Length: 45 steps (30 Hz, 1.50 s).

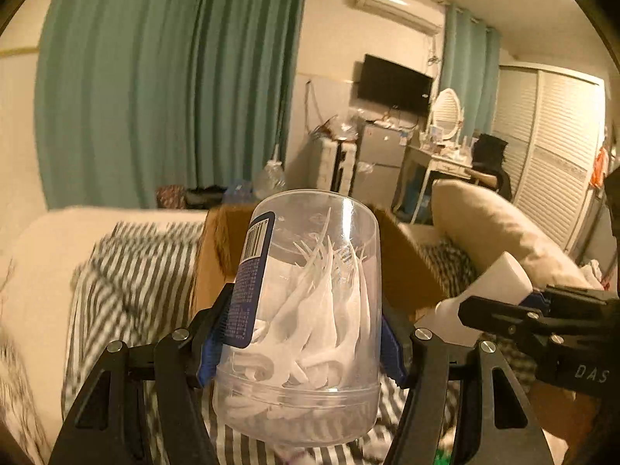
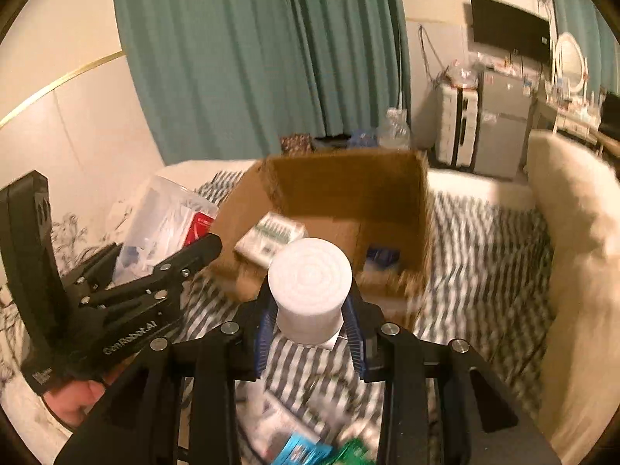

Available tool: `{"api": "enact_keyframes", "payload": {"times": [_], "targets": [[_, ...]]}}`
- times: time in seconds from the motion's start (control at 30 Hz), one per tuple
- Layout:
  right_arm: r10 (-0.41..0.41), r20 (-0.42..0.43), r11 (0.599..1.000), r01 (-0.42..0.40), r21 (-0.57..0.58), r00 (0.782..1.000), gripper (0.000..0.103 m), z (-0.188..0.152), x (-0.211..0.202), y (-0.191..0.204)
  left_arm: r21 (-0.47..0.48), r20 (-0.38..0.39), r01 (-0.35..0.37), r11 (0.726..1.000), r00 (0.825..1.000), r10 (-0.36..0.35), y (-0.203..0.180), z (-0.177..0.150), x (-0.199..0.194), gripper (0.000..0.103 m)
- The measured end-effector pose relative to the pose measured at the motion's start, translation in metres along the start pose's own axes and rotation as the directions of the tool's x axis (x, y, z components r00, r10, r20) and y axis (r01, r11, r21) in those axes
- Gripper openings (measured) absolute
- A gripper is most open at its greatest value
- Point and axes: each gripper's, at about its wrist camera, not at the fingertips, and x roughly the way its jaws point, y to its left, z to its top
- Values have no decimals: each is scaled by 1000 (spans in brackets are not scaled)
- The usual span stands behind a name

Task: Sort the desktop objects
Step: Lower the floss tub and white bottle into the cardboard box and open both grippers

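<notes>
A: Status of the sort?

B: Partly done, by the look of it. The cardboard box point(image 2: 348, 201) on the striped bedding point(image 2: 484, 271) already holds a pale pack point(image 2: 269, 238) and a small blue item point(image 2: 381, 257). Two containers are in hand above the bed, short of the box. Loose packets point(image 2: 306, 451) remain on the bedding below.

A: Left gripper point(image 1: 298, 348)?

B: Jaws clenched on the clear tub point(image 1: 306, 310), gripping its sides low on the body. The tub is transparent, round and wide, with a blue barcode label; white floss picks lie heaped inside. It is tilted slightly.

A: Right gripper point(image 2: 310, 333)?

B: Jaws closed on the white bottle point(image 2: 310, 290), just below its ridged round cap. The bottle is opaque; contents cannot be told.

A: Remaining work?

B: Probably both containers go into the box, then the loose packets.
</notes>
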Motion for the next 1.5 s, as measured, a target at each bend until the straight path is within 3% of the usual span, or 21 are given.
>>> {"api": "enact_keyframes", "payload": {"times": [0.23,0.47,0.63,0.7,0.73,0.77,0.97,1.23,1.37,1.5], "targets": [[-37,56,999,37,-6,998,32,49,26,-7,63,16,-2,998,1000,1,6,32,47,66],[-55,-28,998,56,18,998,32,52,87,-24,-6,-114,-10,1000,993,10,33,4,100,66],[-55,-61,998,57,37,997,33,40,101,-34,-44,-165,-14,999,986,7,41,-8,111,70],[-62,-56,997,64,43,997,44,39,99,-38,-47,-156,-10,999,988,2,40,-8,107,83],[-74,-42,996,76,49,996,50,39,95,-40,-45,-143,-10,999,990,4,38,-5,103,95],[-80,-33,995,82,52,996,51,40,91,-40,-43,-122,-11,999,993,6,37,-2,98,103],[-100,5,993,100,55,995,51,42,67,-39,-2,-77,-19,1000,997,19,24,5,71,103],[-74,-3,996,75,43,997,51,24,32,-23,19,-80,-26,999,996,27,13,-14,25,103],[-63,-12,998,64,23,998,51,6,11,-13,-24,-107,3,1000,994,-6,17,-44,0,103],[-80,-34,997,80,-4,996,51,-23,-1,-11,-77,-166,-24,997,986,11,27,-82,-13,103]]}}
